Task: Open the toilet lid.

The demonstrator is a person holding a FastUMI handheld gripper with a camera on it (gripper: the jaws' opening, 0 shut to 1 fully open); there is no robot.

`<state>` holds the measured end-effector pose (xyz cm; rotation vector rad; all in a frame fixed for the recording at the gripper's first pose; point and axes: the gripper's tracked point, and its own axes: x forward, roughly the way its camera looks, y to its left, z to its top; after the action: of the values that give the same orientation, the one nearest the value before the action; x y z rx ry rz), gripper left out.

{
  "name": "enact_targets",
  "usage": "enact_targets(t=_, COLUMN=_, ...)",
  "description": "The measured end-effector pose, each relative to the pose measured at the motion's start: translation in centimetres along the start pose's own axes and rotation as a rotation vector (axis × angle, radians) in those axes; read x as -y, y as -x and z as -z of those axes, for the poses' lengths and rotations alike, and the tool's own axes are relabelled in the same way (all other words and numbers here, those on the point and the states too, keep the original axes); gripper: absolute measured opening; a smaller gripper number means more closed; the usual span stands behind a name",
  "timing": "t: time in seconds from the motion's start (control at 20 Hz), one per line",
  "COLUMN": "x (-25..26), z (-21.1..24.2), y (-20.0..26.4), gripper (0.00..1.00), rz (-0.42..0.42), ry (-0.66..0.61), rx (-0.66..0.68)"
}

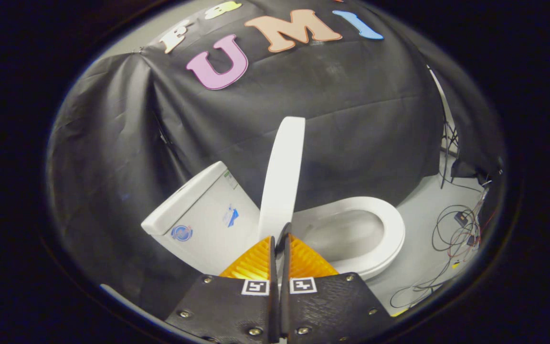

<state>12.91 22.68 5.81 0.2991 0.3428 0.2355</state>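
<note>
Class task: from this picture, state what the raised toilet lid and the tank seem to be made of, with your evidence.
Toilet lid: probably plastic, thin, smooth, matte white. Tank: likely glazed ceramic, thick-walled with a soft sheen. The gripper is shut just before the lid's lower edge.

Staged recording booth, not a real bathroom.
A toilet point(275, 224) stands alone on a bare grey floor point(423, 248) against a draped black cloth wall point(342, 119); loose cables point(456, 234) trail right of the hand-held gripper point(280, 243), beyond it.
</note>
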Motion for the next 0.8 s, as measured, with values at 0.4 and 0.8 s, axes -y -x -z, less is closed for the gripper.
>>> enact_targets(t=0.4, x=-3.5, z=-0.3, y=-0.1, gripper=0.01, rz=-0.017, ry=0.068, rx=0.034)
enact_targets(t=0.8, x=-6.6, z=-0.1, y=-0.6, gripper=0.02, rz=-0.043, ry=0.119, rx=0.059)
